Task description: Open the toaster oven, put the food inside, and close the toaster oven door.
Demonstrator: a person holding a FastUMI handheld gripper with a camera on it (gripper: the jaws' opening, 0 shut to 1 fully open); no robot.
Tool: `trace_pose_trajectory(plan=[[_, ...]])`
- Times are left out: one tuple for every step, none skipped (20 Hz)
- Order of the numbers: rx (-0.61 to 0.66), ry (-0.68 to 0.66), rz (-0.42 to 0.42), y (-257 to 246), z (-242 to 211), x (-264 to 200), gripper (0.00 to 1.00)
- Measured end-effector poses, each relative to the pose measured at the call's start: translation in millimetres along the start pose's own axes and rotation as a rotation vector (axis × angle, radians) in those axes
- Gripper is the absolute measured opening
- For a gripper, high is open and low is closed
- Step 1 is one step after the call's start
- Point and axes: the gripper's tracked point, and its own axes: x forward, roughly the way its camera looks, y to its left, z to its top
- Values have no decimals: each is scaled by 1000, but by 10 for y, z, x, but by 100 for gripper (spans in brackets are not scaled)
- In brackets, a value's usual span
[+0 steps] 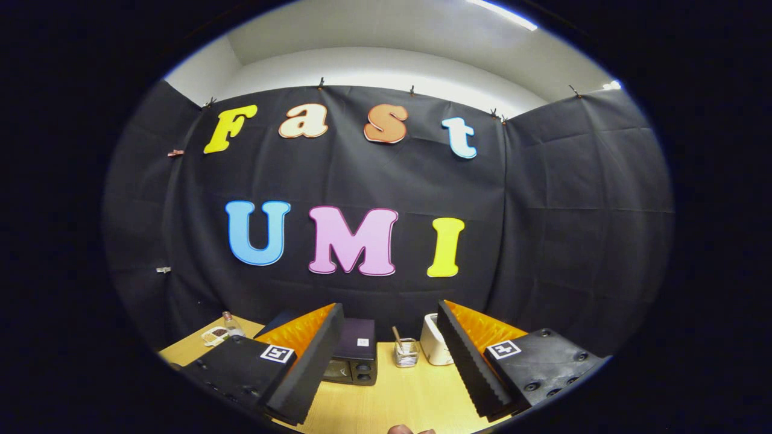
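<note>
Claw (386, 361) is spread wide, gripping nothing; toaster oven (354, 360) sits on the table (404, 398) just beyond its left finger.

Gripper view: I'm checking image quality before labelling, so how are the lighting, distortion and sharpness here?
In the gripper view, lighting is even, with one bright ceiling strip above the booth; fisheye distortion bows the wooden table; the open gripper looks sharp, its fingers dark and nothing between them; the toaster oven beyond them is small and dim, so its door state is hard to tell.
</note>
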Motion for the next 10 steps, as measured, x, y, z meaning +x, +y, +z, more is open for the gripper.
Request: trace_pose_trajectory(plan=[[-7, 1, 14, 38, -10, 2, 100], [-18, -4, 21, 39, -14, 19, 100], [-28, -10, 26, 55, -26, 30, 100], [-31, -12, 34, 89, -35, 43, 100], [-29, -7, 47, 129, -46, 49, 100], [-24, -2, 57, 152, -52, 35, 100], [-23, -1, 65, 165, -48, 32, 100], [-22, -2, 66, 158, -26, 24, 100], [-20, -3, 69, 163, -14, 11, 99], [-18, -7, 70, 161, -3, 9, 98]])
